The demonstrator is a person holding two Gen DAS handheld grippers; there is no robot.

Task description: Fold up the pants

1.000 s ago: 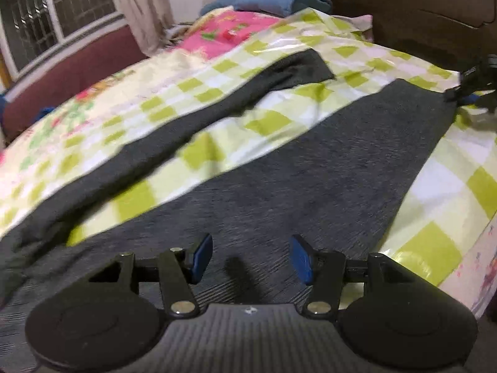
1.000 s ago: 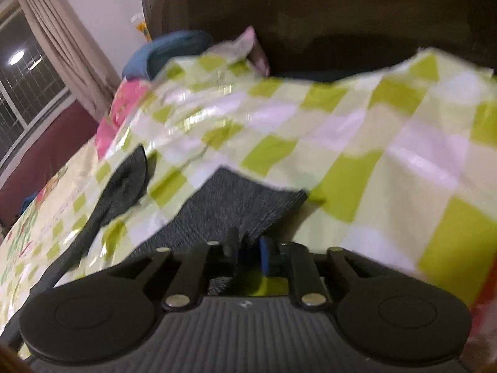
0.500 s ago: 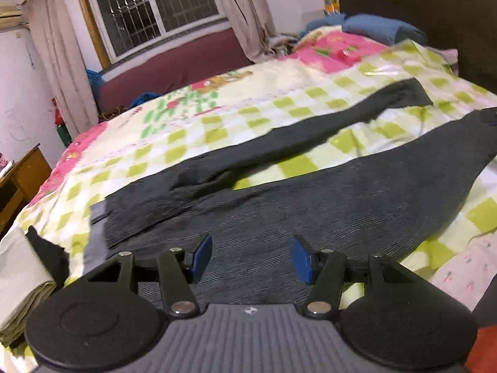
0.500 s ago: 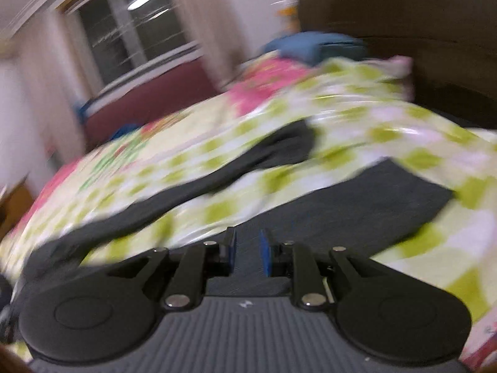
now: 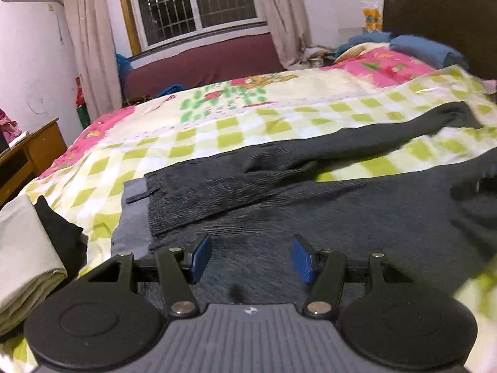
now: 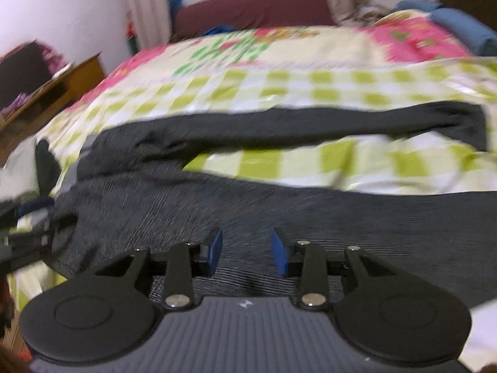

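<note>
Dark grey pants (image 5: 357, 217) lie spread flat on a bed, legs apart in a V, waistband to the left (image 5: 133, 217). In the right wrist view the pants (image 6: 310, 217) fill the foreground, one leg stretching to the far right (image 6: 403, 124). My left gripper (image 5: 250, 259) is open and empty just above the near leg by the waist. My right gripper (image 6: 247, 253) is open and empty over the near leg. The right gripper shows blurred at the right edge of the left wrist view (image 5: 478, 186).
A green-checked sheet (image 5: 248, 133) covers the bed. Folded light and black clothes (image 5: 28, 248) lie at the left. A wooden table (image 5: 28, 152) stands left of the bed, a dark headboard (image 5: 441, 21) at the right, blue pillows (image 5: 425, 51) beside it.
My right gripper has opened, let go of the near leg's cuff and swung left along the leg. My left gripper swung left towards the waistband, still open.
</note>
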